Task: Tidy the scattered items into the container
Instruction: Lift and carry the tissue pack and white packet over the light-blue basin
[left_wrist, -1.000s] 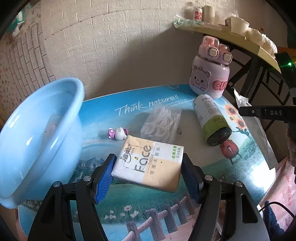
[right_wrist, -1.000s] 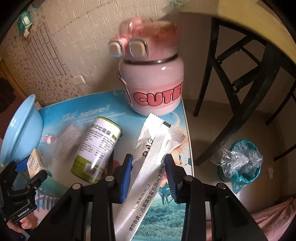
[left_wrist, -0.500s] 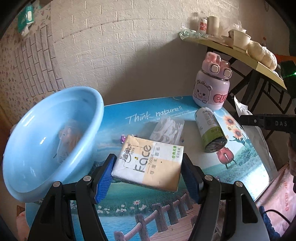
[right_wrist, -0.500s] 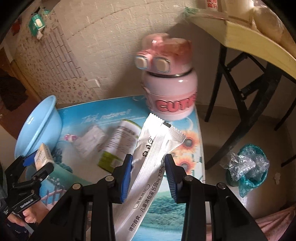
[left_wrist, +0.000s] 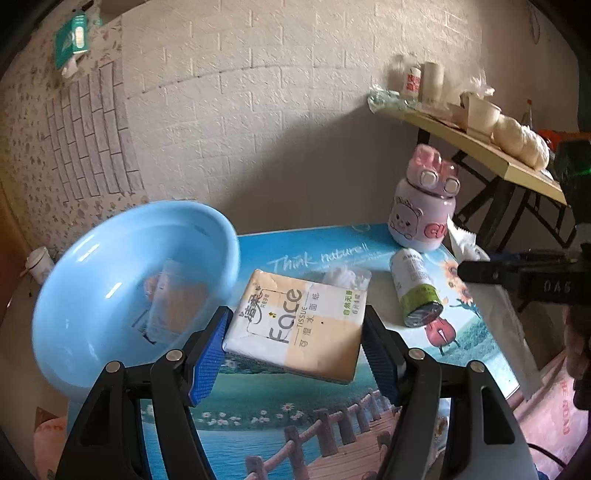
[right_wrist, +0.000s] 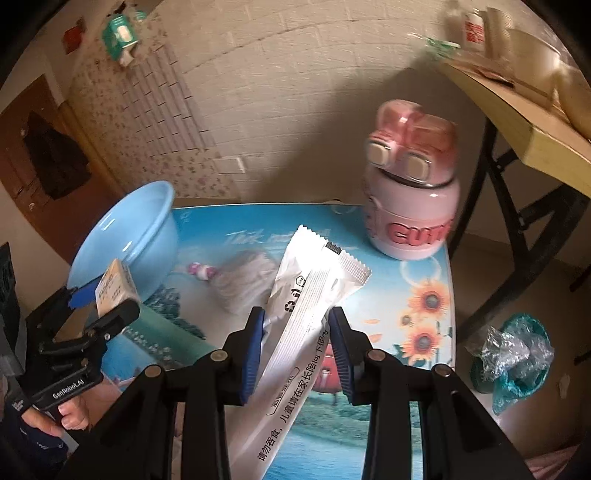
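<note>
The left gripper (left_wrist: 295, 345) pinches a tissue pack (left_wrist: 295, 325) between its blue pads, lifted above the table (left_wrist: 332, 417) just beside the blue basin (left_wrist: 122, 280); the right gripper (right_wrist: 297, 347) clamps a long white sachet (right_wrist: 306, 314) near the pink bottle (right_wrist: 410, 188); a green can (left_wrist: 415, 288) lies on its side on the table.

Left tool (left_wrist: 293, 345) clamps a tissue pack (left_wrist: 295, 325); right tool (right_wrist: 297, 345) pinches a white sachet (right_wrist: 303, 325).
</note>
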